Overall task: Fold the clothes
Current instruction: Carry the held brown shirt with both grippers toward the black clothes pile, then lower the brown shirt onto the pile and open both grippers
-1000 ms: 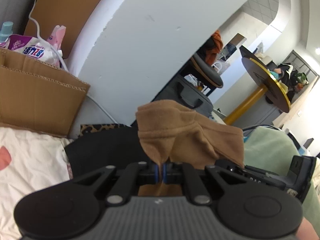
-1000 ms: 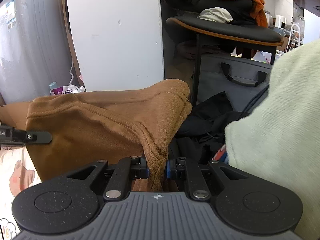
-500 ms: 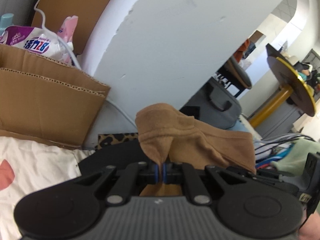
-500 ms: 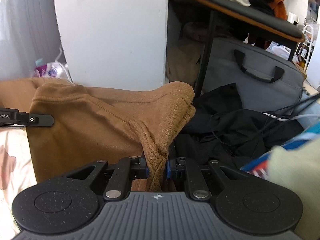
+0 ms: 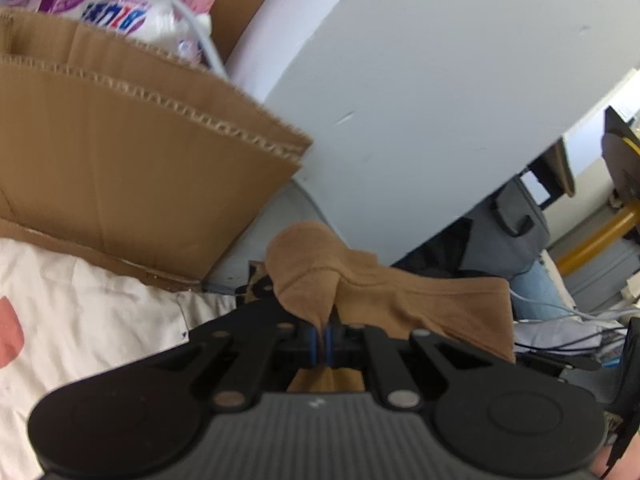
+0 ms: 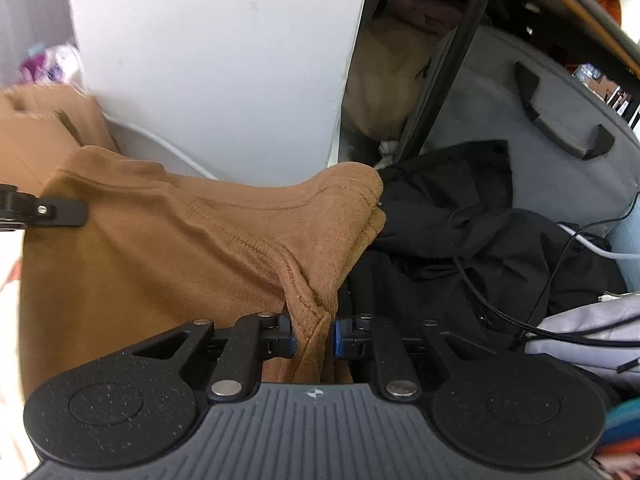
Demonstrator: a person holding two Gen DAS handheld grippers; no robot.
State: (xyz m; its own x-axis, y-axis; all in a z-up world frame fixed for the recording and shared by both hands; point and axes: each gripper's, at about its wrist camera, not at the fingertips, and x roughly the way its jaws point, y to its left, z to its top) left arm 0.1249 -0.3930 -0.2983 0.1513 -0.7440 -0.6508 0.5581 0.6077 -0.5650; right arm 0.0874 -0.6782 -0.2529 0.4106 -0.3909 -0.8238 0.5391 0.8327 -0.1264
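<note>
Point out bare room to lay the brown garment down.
Free: the cream patterned sheet, bordered by the corrugated cardboard box and the left gripper. Crowded: the black clothing pile with cables, beside the grey bag.

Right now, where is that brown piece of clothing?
The brown garment hangs stretched between the left gripper and the right gripper, in front of the white wall, beside black clothes.

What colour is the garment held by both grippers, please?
The garment is plain tan-brown, clearest in the right wrist view.
</note>
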